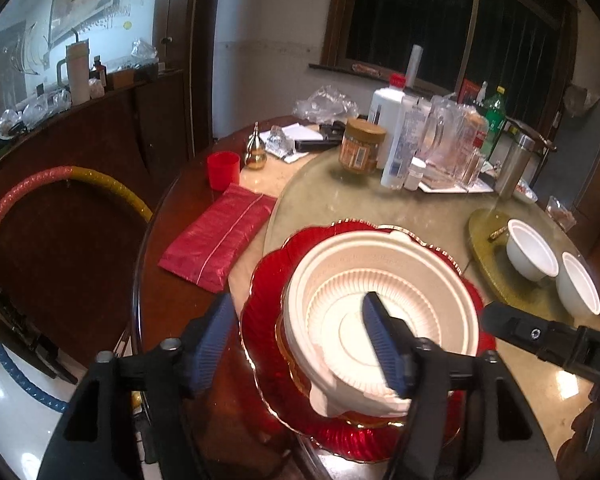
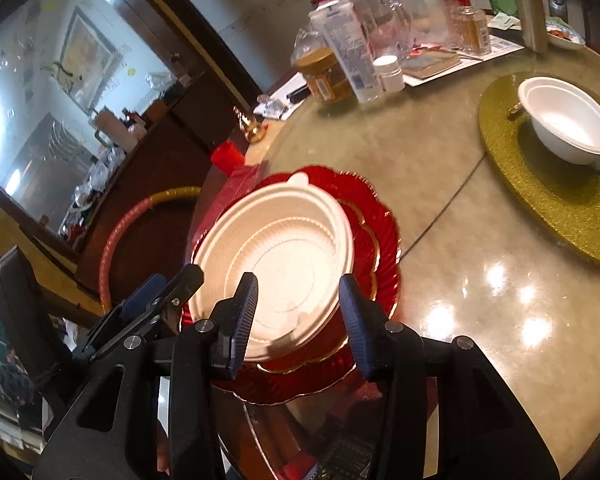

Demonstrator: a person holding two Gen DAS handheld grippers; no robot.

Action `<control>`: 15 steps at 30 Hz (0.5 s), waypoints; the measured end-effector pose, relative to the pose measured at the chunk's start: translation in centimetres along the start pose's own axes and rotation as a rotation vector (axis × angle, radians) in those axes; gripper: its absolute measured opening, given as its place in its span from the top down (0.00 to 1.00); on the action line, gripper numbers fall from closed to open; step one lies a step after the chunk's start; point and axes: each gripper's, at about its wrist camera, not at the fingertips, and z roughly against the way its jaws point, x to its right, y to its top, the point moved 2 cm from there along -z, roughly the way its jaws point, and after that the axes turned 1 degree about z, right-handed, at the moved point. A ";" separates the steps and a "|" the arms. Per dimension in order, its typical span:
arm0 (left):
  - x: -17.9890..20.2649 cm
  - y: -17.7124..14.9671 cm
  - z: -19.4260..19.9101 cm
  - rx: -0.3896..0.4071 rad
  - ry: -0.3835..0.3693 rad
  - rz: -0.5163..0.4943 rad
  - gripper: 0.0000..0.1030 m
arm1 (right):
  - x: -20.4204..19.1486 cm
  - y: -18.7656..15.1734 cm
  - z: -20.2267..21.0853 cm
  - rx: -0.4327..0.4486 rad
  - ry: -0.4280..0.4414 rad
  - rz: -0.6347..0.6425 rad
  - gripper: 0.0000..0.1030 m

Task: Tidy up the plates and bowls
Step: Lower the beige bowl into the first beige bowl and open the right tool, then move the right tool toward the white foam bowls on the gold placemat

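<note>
A wide white bowl (image 1: 380, 300) sits on stacked red scalloped plates (image 1: 268, 292) at the table's near edge; both also show in the right wrist view, bowl (image 2: 284, 256) on plates (image 2: 380, 216). My left gripper (image 1: 300, 344) is open, its jaws straddling the bowl's near left rim, one pad inside the bowl. My right gripper (image 2: 298, 320) is open, its jaws either side of the bowl's near rim. Two small white bowls (image 1: 532, 252) stand on a gold round mat (image 1: 488, 240) at the right; one bowl (image 2: 568, 120) shows in the right wrist view.
A red folded cloth (image 1: 216, 236) and red cup (image 1: 223, 170) lie left of the plates. Jars, bottles and a pitcher (image 1: 412, 144) crowd the table's far side. A hoop (image 1: 60, 176) leans on the chair at left. The glass turntable (image 2: 480, 280) lies to the right.
</note>
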 end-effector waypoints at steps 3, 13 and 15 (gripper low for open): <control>0.4 0.4 0.5 0.021 -0.035 0.007 0.21 | 0.9 0.3 0.9 0.028 0.038 -0.041 0.57; 6.1 2.1 0.5 -0.033 -0.180 -0.075 0.21 | 7.4 0.6 4.3 0.138 0.102 -0.251 0.41; 8.0 2.4 0.1 -0.065 -0.233 -0.088 0.21 | 9.4 0.8 5.2 0.162 0.102 -0.311 0.41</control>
